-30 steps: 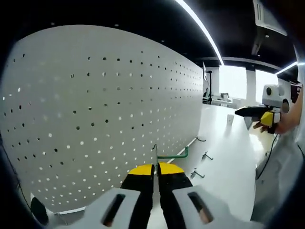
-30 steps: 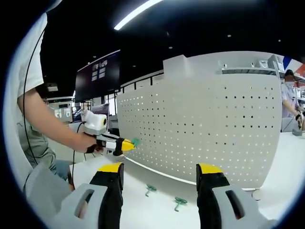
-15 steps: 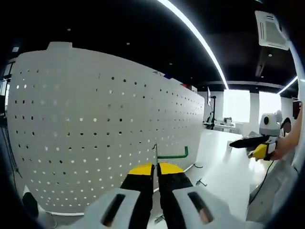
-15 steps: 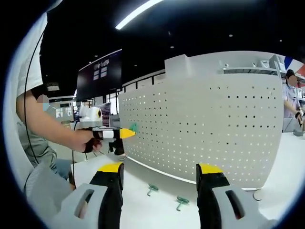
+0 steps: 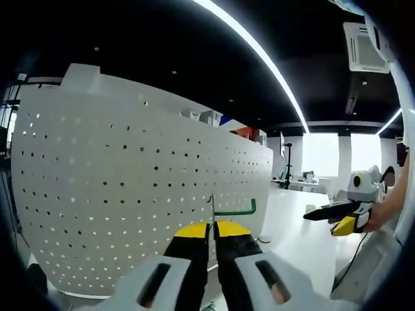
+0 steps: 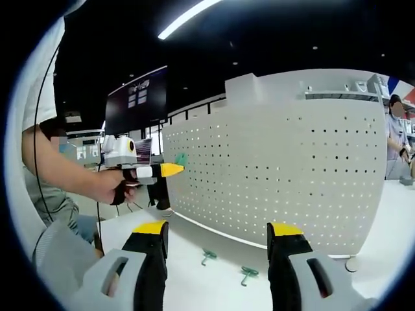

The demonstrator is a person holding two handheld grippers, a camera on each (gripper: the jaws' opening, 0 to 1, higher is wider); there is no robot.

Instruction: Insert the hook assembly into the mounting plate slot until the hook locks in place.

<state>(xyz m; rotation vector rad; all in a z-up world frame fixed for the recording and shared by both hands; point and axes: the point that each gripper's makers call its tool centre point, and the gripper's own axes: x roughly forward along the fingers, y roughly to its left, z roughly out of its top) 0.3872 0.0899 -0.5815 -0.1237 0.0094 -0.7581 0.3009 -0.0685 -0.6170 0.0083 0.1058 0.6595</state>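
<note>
So in the left gripper view my left gripper [image 5: 212, 228] had its yellow-tipped jaws pressed together on the green hook [image 5: 232, 210], pinching it by the thin metal upright while the green arm stuck out sideways and curled up at the end. The hook sat right in front of the white pegboard [image 5: 130, 188], near its lower rows of holes, but I honestly couldn't tell whether it was touching the board or just held close to it. Off to the side in that same view my right gripper [image 5: 331, 214] showed up, held in my hand over the white table [image 5: 298, 227].

In the right gripper view my right gripper [image 6: 217, 243] had its jaws spread wide apart with nothing between them, pointed at the pegboard [image 6: 292, 175], which stood upright on the table [image 6: 194, 278]. Two more spare green hooks [image 6: 207, 256] lay flat on the table just in front of the board's bottom edge. My left gripper [image 6: 170, 170] was in there too, raised up by the board's near end, with the green hook [image 6: 181, 159] poking out at its tip, right by the board's edge.
</note>
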